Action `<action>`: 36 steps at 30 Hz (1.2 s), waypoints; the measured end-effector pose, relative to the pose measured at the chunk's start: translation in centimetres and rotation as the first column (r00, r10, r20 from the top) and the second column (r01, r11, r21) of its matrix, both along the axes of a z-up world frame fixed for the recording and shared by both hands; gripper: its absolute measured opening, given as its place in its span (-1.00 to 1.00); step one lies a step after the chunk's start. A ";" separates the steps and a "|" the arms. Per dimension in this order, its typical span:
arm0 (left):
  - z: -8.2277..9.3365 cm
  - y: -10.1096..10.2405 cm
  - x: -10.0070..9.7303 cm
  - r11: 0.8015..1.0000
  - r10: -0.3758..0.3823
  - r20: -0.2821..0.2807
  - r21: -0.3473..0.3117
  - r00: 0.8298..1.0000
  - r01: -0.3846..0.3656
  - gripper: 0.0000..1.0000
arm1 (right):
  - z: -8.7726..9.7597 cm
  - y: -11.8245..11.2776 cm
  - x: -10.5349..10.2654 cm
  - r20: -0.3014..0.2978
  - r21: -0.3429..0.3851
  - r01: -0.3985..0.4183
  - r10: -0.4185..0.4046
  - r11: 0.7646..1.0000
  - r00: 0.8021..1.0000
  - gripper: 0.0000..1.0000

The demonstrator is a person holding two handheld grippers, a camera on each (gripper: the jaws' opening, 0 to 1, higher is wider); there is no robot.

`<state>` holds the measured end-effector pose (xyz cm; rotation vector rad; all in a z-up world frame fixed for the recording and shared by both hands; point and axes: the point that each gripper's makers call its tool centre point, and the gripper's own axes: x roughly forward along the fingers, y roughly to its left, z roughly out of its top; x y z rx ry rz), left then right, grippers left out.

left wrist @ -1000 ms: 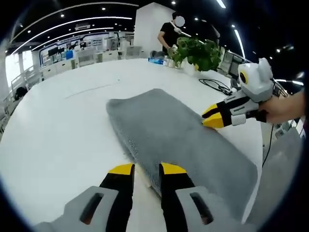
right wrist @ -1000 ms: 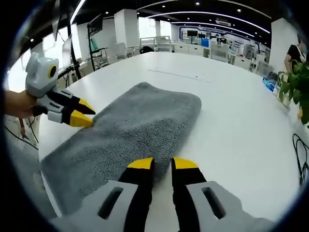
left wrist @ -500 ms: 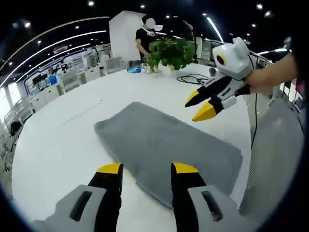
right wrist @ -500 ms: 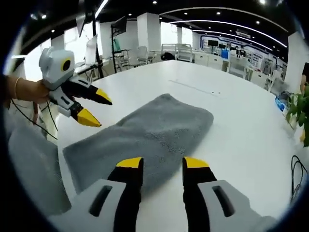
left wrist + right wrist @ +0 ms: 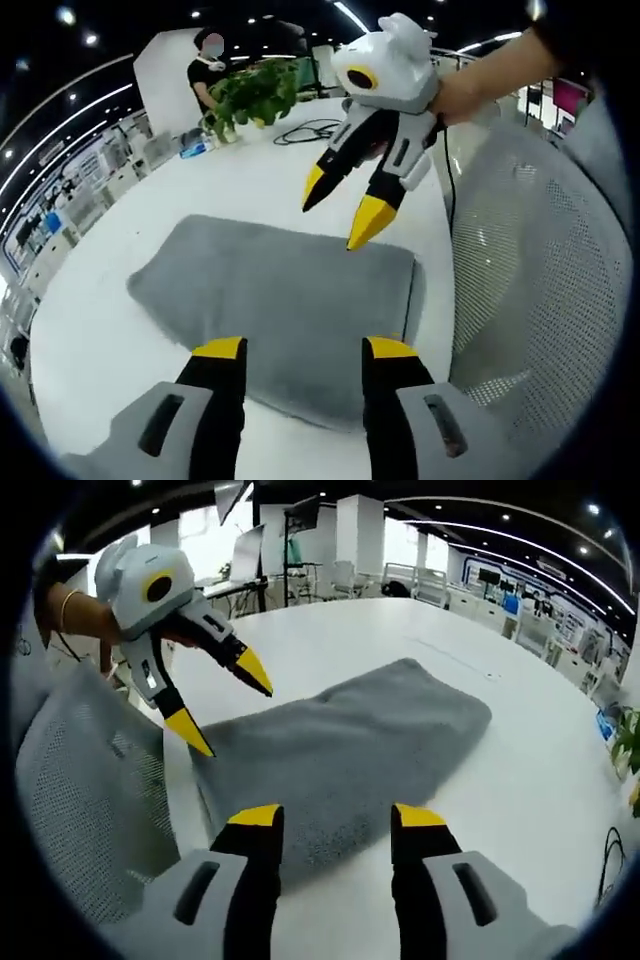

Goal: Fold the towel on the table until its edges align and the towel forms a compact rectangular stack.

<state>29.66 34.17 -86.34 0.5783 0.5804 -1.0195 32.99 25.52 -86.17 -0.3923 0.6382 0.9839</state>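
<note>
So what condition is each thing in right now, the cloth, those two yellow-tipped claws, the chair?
towel: folded into a long rectangle, flat on the white table, nothing gripping it.
left gripper: open, empty, above the towel's near edge.
right gripper: open, empty, over the towel.
mesh chair: beside the table, unoccupied.
potted plant: upright at the table's far end.

The towel (image 5: 275, 305) lies flat on the table (image 5: 120, 240), straight ahead of the left gripper (image 5: 305, 348). The right gripper (image 5: 340, 215) hangs over its far edge. A mesh chair (image 5: 540, 290) sits off right, a plant (image 5: 250, 95) far behind.
</note>
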 end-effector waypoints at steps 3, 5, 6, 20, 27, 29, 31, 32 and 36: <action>-0.5 -0.3 -1.2 1.000 -0.012 -0.030 -0.017 0.999 0.012 -0.06 | -0.7 0.2 -1.6 -0.024 0.003 -0.014 0.014 1.000 1.000 -0.16; -0.8 -0.4 -1.8 1.000 -0.024 -0.034 -0.007 0.999 0.024 -0.06 | -1.7 0.0 -1.9 -0.031 -0.004 -0.023 0.022 1.000 0.999 -0.16; -1.0 -0.4 -2.2 0.999 -0.035 -0.038 -0.004 0.999 0.035 -0.07 | -1.7 0.1 -2.6 -0.043 -0.002 -0.030 0.030 1.000 0.999 -0.15; -3.9 -0.1 -4.7 0.987 -0.119 -0.046 0.108 0.992 0.123 -0.53 | -2.9 1.8 -7.4 -0.035 -0.067 -0.198 0.196 0.978 0.980 -0.35; -4.7 0.0 -4.1 0.980 -0.131 -0.034 0.149 0.991 0.135 -0.53 | -5.0 1.8 -7.8 -0.050 -0.130 -0.226 0.221 0.965 0.974 -0.39; -4.6 0.1 -4.1 0.980 -0.128 -0.035 0.149 0.991 0.132 -0.55 | -5.3 1.7 -7.6 -0.057 -0.138 -0.213 0.207 0.967 0.977 -0.42; -4.5 0.0 -3.9 0.982 -0.123 -0.029 0.141 0.992 0.126 -0.57 | -5.6 1.8 -7.2 -0.057 -0.140 -0.201 0.195 0.970 0.979 -0.49; -4.4 0.0 -3.8 0.985 -0.114 -0.034 0.129 0.993 0.118 -0.58 | -5.7 1.8 -7.1 -0.059 -0.141 -0.198 0.191 0.970 0.980 -0.51; -4.5 0.1 -3.6 0.988 -0.106 -0.066 0.101 0.992 0.112 -0.58 | -5.4 1.7 -6.9 -0.031 -0.190 -0.242 0.240 0.952 0.970 -0.63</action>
